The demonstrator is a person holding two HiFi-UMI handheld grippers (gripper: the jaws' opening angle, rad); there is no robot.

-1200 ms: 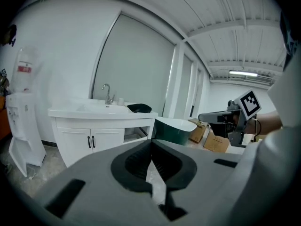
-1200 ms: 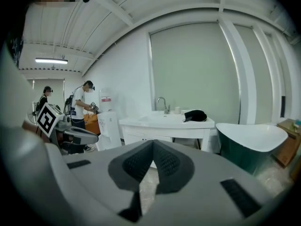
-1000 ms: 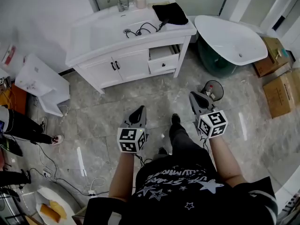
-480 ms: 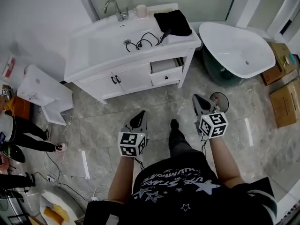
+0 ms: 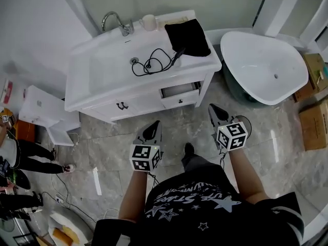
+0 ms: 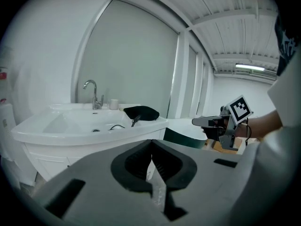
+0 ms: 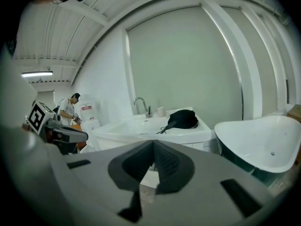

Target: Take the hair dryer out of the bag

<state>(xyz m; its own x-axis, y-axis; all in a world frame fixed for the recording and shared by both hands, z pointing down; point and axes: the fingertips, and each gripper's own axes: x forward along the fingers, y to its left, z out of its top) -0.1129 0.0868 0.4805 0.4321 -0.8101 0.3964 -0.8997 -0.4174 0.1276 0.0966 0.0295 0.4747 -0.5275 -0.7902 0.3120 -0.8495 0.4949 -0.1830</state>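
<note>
A black bag (image 5: 188, 36) lies on the right end of the white vanity top (image 5: 102, 81), also seen in the left gripper view as the bag (image 6: 141, 112) and in the right gripper view as the bag (image 7: 183, 119). A black cord (image 5: 154, 63) runs from its mouth into the basin; the hair dryer itself is hidden. My left gripper (image 5: 152, 128) and right gripper (image 5: 215, 110) are both shut and empty, held over the floor in front of the vanity, well short of the bag. The left gripper (image 6: 151, 142) and right gripper (image 7: 153, 144) point toward the vanity.
A chrome faucet (image 5: 115, 20) and a white cup (image 5: 149, 21) stand at the vanity's back. One drawer (image 5: 179, 94) is pulled open. A white bathtub (image 5: 266, 68) stands to the right, cardboard boxes (image 5: 313, 122) beyond it. A white cabinet (image 5: 43, 111) and a bystander's legs (image 5: 36, 152) are at left.
I have walked closer to the vanity; it now looms larger and nearer below the grippers. Both grippers travelled forward with me, still shut.
</note>
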